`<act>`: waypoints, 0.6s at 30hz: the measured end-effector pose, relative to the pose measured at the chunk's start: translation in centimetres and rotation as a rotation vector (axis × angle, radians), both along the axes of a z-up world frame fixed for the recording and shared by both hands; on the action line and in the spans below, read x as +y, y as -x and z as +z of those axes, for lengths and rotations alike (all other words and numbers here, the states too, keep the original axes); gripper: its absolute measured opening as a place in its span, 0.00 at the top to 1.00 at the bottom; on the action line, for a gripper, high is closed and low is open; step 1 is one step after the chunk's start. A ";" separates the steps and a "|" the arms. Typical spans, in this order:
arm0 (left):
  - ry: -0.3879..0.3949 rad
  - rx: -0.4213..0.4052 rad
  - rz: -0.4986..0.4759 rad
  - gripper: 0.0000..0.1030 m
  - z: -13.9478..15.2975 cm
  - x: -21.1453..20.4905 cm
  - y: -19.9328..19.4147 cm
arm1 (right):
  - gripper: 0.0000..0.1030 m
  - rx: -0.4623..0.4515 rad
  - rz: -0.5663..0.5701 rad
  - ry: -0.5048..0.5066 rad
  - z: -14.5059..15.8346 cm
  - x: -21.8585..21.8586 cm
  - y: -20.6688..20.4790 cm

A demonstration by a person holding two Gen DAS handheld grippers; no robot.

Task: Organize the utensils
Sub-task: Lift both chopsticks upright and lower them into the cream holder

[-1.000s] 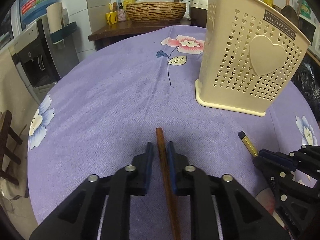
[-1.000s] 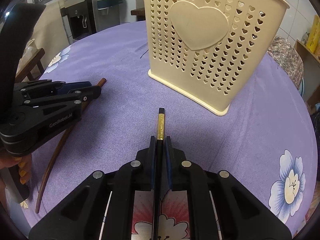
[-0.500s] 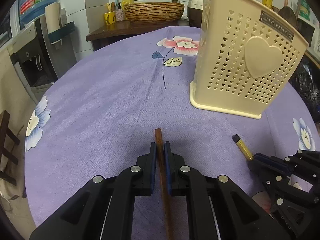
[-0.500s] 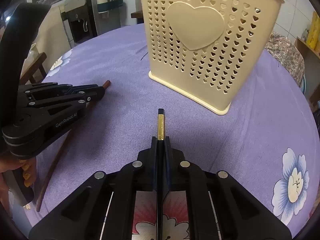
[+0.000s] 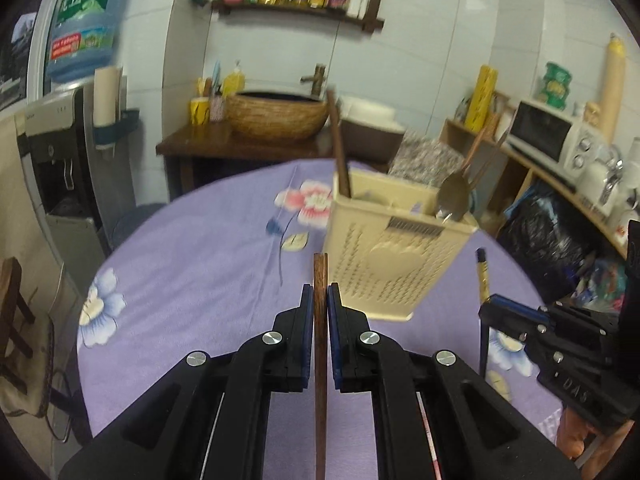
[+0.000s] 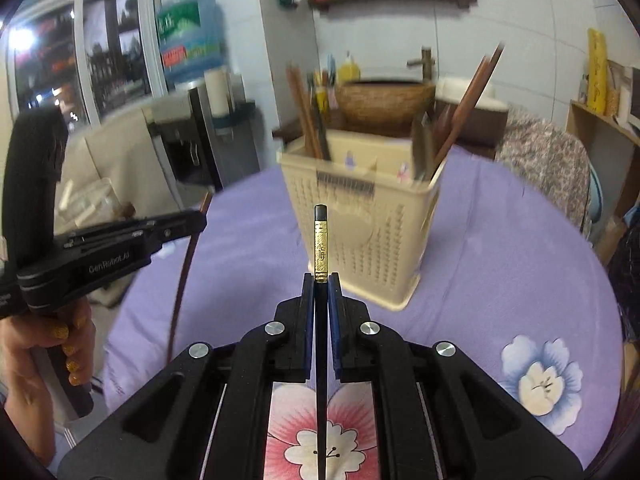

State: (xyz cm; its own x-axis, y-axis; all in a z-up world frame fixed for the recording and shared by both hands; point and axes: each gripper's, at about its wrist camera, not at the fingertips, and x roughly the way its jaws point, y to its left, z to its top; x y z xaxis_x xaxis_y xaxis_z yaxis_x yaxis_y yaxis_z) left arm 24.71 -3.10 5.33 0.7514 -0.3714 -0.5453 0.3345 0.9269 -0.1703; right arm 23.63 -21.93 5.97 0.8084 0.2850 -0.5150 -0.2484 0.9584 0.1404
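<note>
My left gripper (image 5: 320, 300) is clamped on a brown wooden chopstick (image 5: 320, 360), held off the purple tablecloth (image 5: 192, 280). My right gripper (image 6: 320, 288) is clamped on a black chopstick with a gold band (image 6: 321, 248). Both tips point at the cream basket (image 6: 380, 232) ahead, which holds chopsticks and spoons.
</note>
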 end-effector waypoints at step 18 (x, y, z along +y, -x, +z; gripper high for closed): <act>0.080 -0.132 -0.025 0.92 6.0 0.8 1.5 | 0.93 -0.153 -0.049 -0.014 7.0 -1.4 1.9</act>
